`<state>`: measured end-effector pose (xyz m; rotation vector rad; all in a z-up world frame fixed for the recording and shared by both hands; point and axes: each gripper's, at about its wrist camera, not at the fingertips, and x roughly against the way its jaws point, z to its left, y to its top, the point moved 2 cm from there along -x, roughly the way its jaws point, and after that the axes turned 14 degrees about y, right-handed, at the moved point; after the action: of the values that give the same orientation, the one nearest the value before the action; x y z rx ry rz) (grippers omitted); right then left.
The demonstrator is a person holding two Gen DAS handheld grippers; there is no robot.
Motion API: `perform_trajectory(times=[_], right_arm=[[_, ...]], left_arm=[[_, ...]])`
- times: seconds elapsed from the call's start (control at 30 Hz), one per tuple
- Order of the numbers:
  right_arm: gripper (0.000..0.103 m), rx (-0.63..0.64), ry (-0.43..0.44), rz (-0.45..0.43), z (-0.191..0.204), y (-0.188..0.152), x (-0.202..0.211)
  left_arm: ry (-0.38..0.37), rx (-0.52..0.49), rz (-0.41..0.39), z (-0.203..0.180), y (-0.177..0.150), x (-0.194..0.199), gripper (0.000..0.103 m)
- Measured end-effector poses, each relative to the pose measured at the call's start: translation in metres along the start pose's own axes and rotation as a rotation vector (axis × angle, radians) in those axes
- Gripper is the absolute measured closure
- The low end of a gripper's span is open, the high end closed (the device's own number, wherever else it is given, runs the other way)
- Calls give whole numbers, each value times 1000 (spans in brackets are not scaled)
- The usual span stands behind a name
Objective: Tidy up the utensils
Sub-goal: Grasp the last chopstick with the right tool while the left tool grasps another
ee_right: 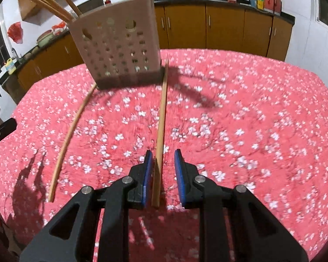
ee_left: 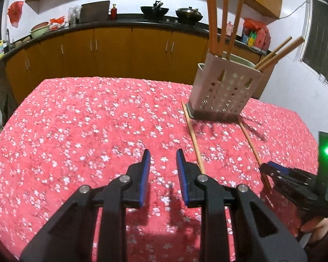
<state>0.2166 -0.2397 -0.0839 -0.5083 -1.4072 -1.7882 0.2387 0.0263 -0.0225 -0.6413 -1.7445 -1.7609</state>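
A pale perforated utensil holder (ee_left: 225,87) stands on the red flowered tablecloth (ee_left: 87,120) with several wooden chopsticks upright in it. Two loose chopsticks lie on the cloth in front of it: a left one (ee_left: 193,138) and a right one (ee_left: 252,150). My left gripper (ee_left: 163,155) is open and empty, just left of the left chopstick. In the right wrist view the holder (ee_right: 118,45) is ahead. My right gripper (ee_right: 163,156) is open, its jaws on either side of the near end of the right chopstick (ee_right: 161,118), which lies against the left pad. The other chopstick (ee_right: 70,133) lies to the left.
Orange kitchen cabinets (ee_left: 111,43) and a dark counter with pans, bottles and bags run behind the table. A window (ee_left: 323,41) is at the right. The tablecloth spreads wide to the left of the holder.
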Motion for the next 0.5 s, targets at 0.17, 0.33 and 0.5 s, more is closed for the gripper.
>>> perform_trajectory(times=[0.17,0.33,0.5], right_arm=[[82,19,-16,-6,3,3,-6],[95,1,-32,-25,-3,3,-5],[96,-87,-101,-59,-31,6,5]], left_arm=[[-22,-7,21,-8,-3,-3,78],[-60,-13,44,-22,-7,-9,78],[-104,-28,73,-37,-12,-15,78]])
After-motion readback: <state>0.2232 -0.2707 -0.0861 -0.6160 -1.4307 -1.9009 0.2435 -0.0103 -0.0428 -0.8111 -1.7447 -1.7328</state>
